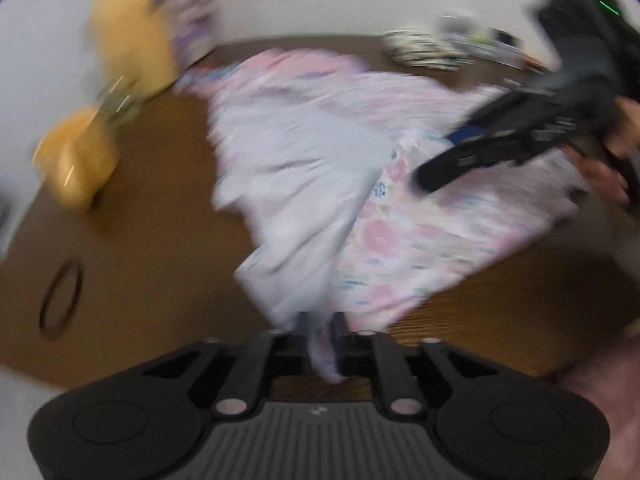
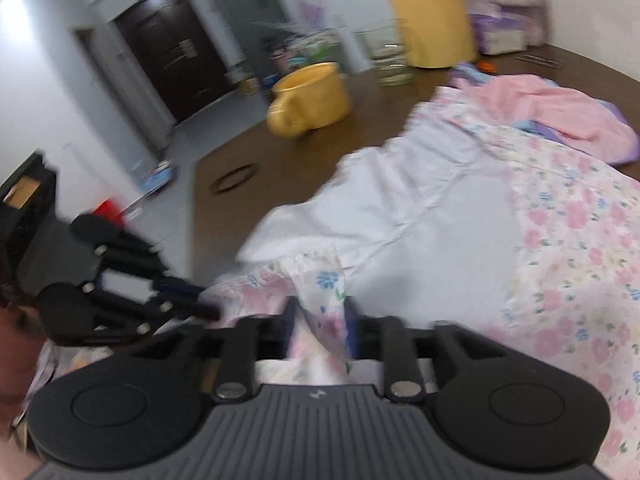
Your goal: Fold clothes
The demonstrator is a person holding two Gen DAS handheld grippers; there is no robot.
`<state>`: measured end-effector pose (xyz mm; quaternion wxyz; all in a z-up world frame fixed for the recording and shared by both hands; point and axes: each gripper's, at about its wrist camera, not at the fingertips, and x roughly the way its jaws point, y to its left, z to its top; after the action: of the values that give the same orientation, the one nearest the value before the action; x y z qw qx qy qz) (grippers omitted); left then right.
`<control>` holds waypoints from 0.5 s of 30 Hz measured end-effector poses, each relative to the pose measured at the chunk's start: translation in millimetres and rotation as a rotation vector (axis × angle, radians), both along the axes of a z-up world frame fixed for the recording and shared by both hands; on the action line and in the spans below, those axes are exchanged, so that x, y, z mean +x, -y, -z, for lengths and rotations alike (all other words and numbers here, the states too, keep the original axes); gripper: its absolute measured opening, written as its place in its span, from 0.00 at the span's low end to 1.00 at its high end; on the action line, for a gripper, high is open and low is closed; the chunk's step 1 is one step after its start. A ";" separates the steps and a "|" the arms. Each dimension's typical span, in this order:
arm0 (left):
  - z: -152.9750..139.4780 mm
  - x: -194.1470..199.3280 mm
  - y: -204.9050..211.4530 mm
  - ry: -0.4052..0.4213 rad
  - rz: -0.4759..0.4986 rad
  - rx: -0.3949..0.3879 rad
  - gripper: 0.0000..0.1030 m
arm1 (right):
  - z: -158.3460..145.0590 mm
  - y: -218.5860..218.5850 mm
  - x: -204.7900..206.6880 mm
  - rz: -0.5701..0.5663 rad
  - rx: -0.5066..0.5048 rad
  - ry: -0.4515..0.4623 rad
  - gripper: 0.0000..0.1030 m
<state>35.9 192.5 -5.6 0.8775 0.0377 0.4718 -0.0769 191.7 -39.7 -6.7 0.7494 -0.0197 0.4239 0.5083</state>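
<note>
Pinching a thin, limp floral garment [image 2: 568,240] hem, left gripper [image 1: 320,334] and right gripper [image 2: 318,320] clamp bunched cloth, lower centre.

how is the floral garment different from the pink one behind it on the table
The floral garment is white with pink and blue flowers, and its plain white inside shows; the pink garment is solid pink. The floral one is spread out and pinched by the left gripper and right gripper; the pink one lies crumpled, ungripped. Both rest on the brown table.
</note>
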 end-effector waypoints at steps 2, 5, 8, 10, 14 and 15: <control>-6.8 3.7 2.6 0.034 0.024 -0.027 0.29 | 0.3 5.7 12.0 0.047 0.036 -0.021 0.31; -18.0 10.8 10.4 0.091 0.079 -0.068 0.64 | -14.7 45.3 13.1 0.098 0.094 -0.025 0.41; -29.3 17.9 18.3 0.148 0.133 -0.109 0.68 | -25.9 84.3 8.1 0.193 0.057 0.040 0.42; -30.6 34.2 26.5 0.153 0.155 -0.116 0.68 | -26.6 111.9 5.5 0.276 0.015 0.060 0.42; -22.1 54.2 34.2 0.133 0.149 -0.133 0.68 | -19.8 174.9 -1.0 0.467 -0.077 0.097 0.42; -19.2 56.9 35.3 0.125 0.146 -0.139 0.68 | -17.7 192.7 -2.3 0.523 -0.105 0.107 0.42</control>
<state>92.8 157.1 13.7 0.8978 0.0156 0.4057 -0.1705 189.3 -232.4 11.1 0.8744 0.0247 0.4003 0.2731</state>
